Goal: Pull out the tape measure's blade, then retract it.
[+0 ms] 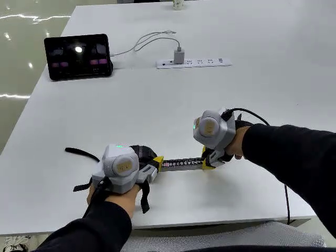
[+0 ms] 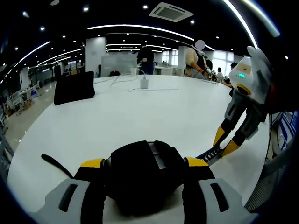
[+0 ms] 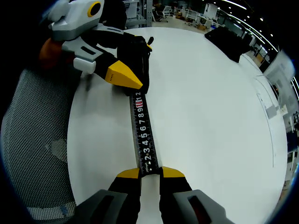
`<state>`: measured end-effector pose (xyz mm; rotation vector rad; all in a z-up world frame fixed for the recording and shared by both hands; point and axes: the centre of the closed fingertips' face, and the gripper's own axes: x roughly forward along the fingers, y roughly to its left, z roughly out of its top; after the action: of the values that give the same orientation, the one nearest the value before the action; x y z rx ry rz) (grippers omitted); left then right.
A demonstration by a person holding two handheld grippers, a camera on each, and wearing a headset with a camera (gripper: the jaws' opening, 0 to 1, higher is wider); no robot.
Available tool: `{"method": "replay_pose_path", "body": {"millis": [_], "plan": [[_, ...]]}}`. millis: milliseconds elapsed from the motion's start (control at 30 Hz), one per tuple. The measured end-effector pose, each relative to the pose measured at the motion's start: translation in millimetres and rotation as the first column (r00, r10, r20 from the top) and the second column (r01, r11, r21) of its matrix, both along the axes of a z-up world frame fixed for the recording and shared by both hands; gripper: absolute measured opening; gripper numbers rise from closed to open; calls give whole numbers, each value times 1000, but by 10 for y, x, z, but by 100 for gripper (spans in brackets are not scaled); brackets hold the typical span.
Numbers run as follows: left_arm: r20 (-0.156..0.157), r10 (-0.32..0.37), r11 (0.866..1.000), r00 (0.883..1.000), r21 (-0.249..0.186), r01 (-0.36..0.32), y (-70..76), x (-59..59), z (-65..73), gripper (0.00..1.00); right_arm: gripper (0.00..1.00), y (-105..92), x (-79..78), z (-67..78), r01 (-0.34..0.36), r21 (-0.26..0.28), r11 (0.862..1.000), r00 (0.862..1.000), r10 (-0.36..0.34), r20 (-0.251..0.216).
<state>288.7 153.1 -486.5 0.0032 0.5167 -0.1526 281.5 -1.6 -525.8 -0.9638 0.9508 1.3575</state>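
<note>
The black tape measure case (image 2: pixel 142 175) sits between the yellow-tipped jaws of my left gripper (image 1: pixel 153 165), which is shut on it; the case (image 1: pixel 143 155) rests on the white table near the front edge. A short length of black blade (image 1: pixel 181 163) with white numerals runs right from the case to my right gripper (image 1: pixel 208 160). In the right gripper view the blade (image 3: pixel 142 133) leads from the case (image 3: pixel 136 60) down to the right gripper (image 3: pixel 150 173), whose yellow tips are shut on the blade's end. The right gripper (image 2: pixel 225 142) also appears in the left gripper view, pinching the blade (image 2: pixel 210 153).
A black wrist strap (image 1: pixel 81 153) trails left of the case. A tablet (image 1: pixel 78 55) stands at the back left, with a white power strip (image 1: pixel 193 63), charger and cable behind. The table's front edge (image 1: pixel 210 220) lies close below the grippers; a mesh chair (image 3: pixel 32 154) is beneath.
</note>
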Motion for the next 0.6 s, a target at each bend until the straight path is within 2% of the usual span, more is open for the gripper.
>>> {"method": "replay_pose_path", "body": {"millis": [200, 600], "plan": [[1, 0, 1000, 1000, 0, 0, 3, 0, -3, 62, 11, 34, 3, -1, 17, 13, 1000, 1000, -17, -9], [0, 0, 1000, 1000, 1, 0, 6, -1, -5, 62, 11, 88, -5, 0, 7, 33, 999, 1000, -6, -8]]}}
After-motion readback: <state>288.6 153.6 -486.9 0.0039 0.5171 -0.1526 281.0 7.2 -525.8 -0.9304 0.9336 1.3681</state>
